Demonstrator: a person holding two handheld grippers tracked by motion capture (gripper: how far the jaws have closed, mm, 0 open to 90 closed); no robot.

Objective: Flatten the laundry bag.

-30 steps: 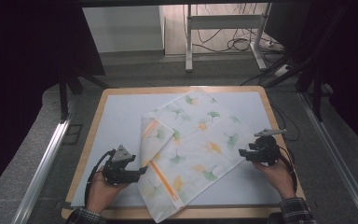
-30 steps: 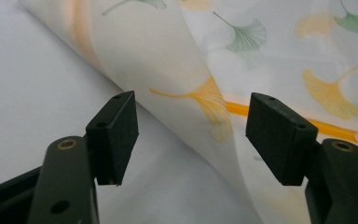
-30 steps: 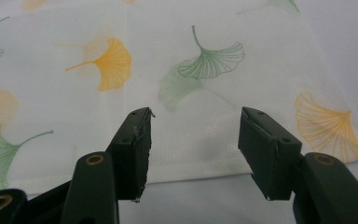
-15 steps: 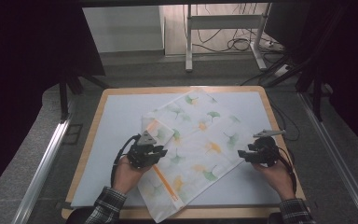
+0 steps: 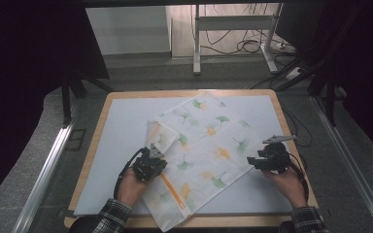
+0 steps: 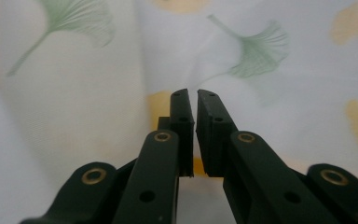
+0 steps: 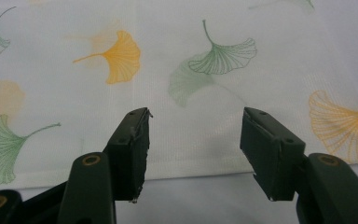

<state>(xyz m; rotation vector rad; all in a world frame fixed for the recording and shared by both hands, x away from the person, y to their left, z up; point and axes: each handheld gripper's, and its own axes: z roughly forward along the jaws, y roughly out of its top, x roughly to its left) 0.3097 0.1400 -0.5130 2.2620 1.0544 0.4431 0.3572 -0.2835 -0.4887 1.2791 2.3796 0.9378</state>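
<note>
A white cloth [image 5: 209, 141] printed with green and yellow ginkgo leaves lies askew on the pale blue mat [image 5: 121, 131], its left edge folded over. My left gripper [image 5: 157, 158] sits on that folded edge beside the orange stripe. In the left gripper view its jaws [image 6: 192, 93] have just been closing and stand almost together, with a thin bit of cloth [image 6: 284, 93] pinched between them. My right gripper [image 5: 252, 162] rests at the cloth's right edge. In the right gripper view it [image 7: 196, 116] stands open, the pads apart over the cloth's hem [image 7: 182, 42], pressing on nothing.
The mat lies on a table with a wooden rim [image 5: 92, 141]. Metal rails [image 5: 48, 165] run along both sides below it. A white table frame [image 5: 196, 43] and floor cables [image 5: 252, 46] stand behind. Bare mat lies left of the cloth and at the far right corner.
My left gripper has moved right from the bare mat onto the cloth's folded left edge and its jaws have closed. The right gripper has stayed put.
</note>
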